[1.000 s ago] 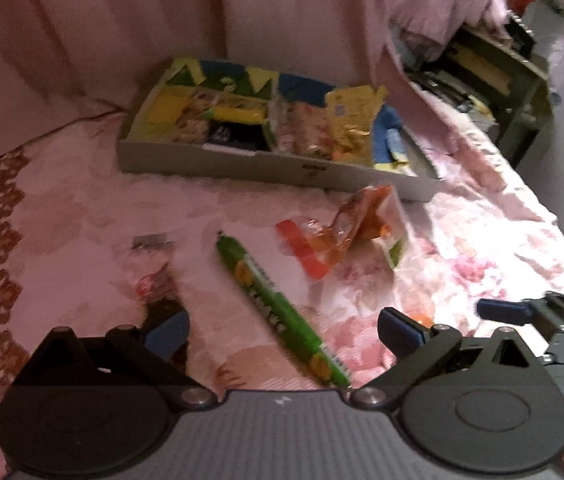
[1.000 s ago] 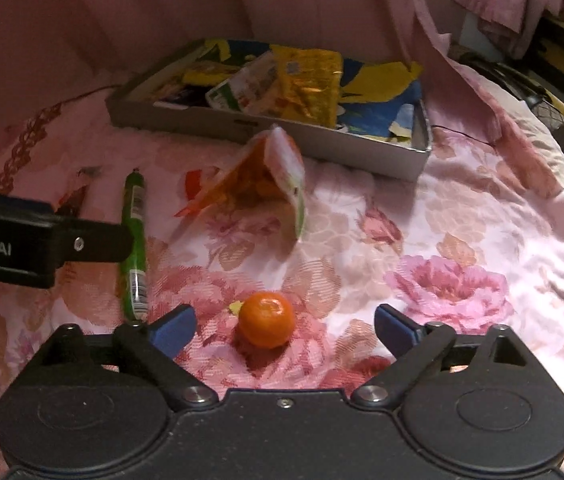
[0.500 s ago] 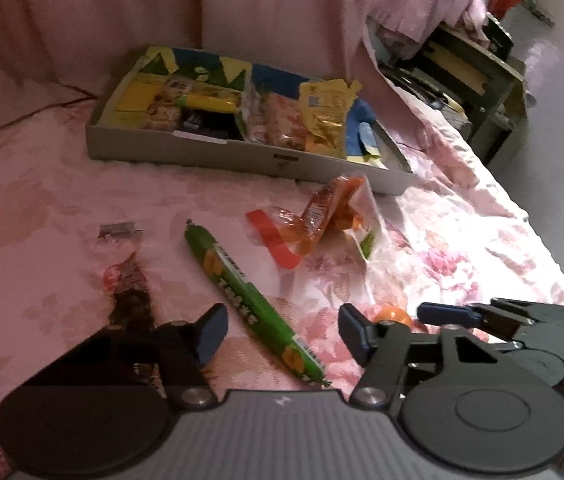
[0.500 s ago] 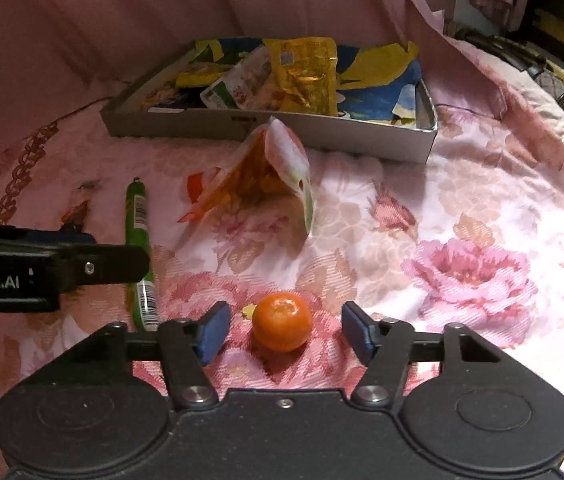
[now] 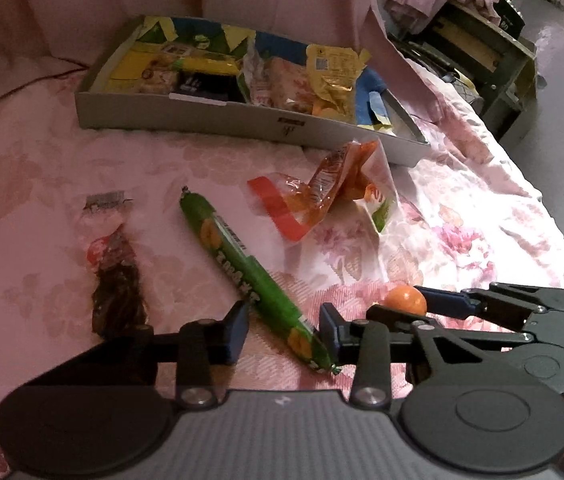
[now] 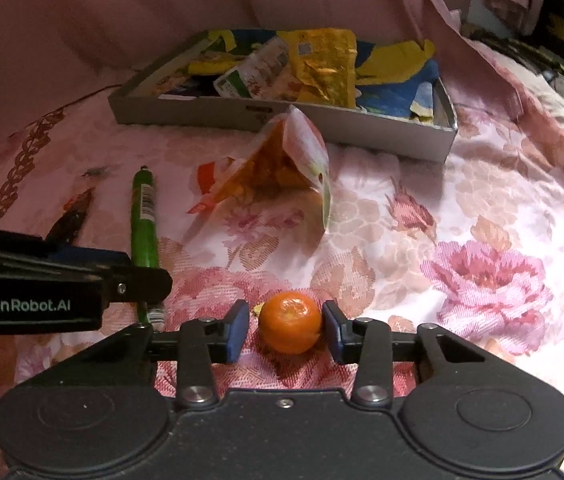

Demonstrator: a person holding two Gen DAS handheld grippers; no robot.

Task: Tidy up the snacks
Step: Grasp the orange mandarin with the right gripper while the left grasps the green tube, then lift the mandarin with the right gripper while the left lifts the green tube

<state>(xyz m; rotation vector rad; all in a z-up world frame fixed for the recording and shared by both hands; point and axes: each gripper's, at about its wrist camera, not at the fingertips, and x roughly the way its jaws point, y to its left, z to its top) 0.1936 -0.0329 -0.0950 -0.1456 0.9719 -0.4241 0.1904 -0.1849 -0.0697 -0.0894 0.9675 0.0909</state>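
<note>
My right hand-held gripper point(image 6: 285, 330) has just been closing on the orange point(image 6: 290, 323), which sits on the bed point(image 6: 462, 216) between the pads; the right pad touches its skin, the left pad is a sliver off, so I don't yet count it as held. My left hand-held gripper point(image 5: 282, 330) has also just been closing, and now stands narrow around the near end of the green stick point(image 5: 247, 276), which lies slantwise between the pads without either pressing it that I can see.

To do this well I finish both squeezes gently: the orange is round and may roll out sideways, so I keep the pads at its widest part. The stick is slim and glossy, and gripped near its tip it may droop or slip, so I'd lift it slowly toward the box point(image 5: 217, 114).

The left view shows a dark wrapped snack point(image 5: 115, 280) in full and the orange only as a sliver behind the right gripper's finger. The right view shows the orange whole, and the orange bag point(image 6: 282, 164) standing open like a tent.
</note>
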